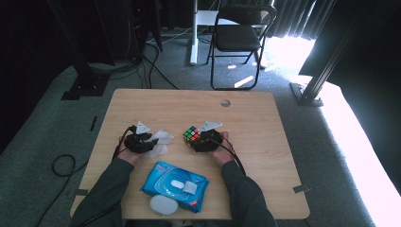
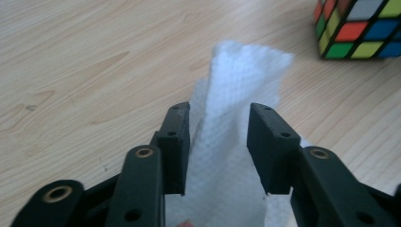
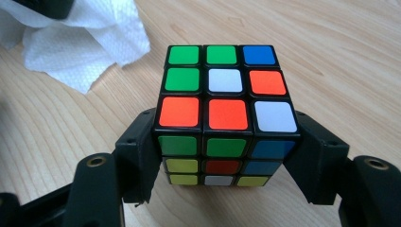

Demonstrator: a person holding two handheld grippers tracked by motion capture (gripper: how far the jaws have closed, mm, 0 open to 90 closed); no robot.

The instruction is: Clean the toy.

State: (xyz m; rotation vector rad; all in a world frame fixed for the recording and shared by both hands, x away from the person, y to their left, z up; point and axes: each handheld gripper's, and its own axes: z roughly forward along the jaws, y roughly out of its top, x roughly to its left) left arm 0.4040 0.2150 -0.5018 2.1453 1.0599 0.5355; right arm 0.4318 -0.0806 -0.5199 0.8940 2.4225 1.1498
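A colour-scrambled puzzle cube [image 1: 191, 134] [image 3: 226, 94] rests on the wooden table [image 1: 255, 142], and my right gripper [image 1: 196, 140] [image 3: 226, 156] is shut on it, one jaw pressed against each side. Left of the cube lies a crumpled white wipe [image 1: 161, 139] [image 2: 246, 71] [image 3: 85, 52]. My left gripper [image 1: 149, 139] [image 2: 218, 142] stands over the wipe with its jaws apart; a raised fold of the wipe sits loosely between them. The cube [image 2: 359, 28] is at the top right corner of the left gripper view.
A blue pack of wet wipes [image 1: 174, 184] lies near the table's front edge, with a white oval object [image 1: 163, 205] beside it. A round hole [image 1: 225, 102] is in the tabletop at the back. A black folding chair [image 1: 239, 35] stands beyond the table.
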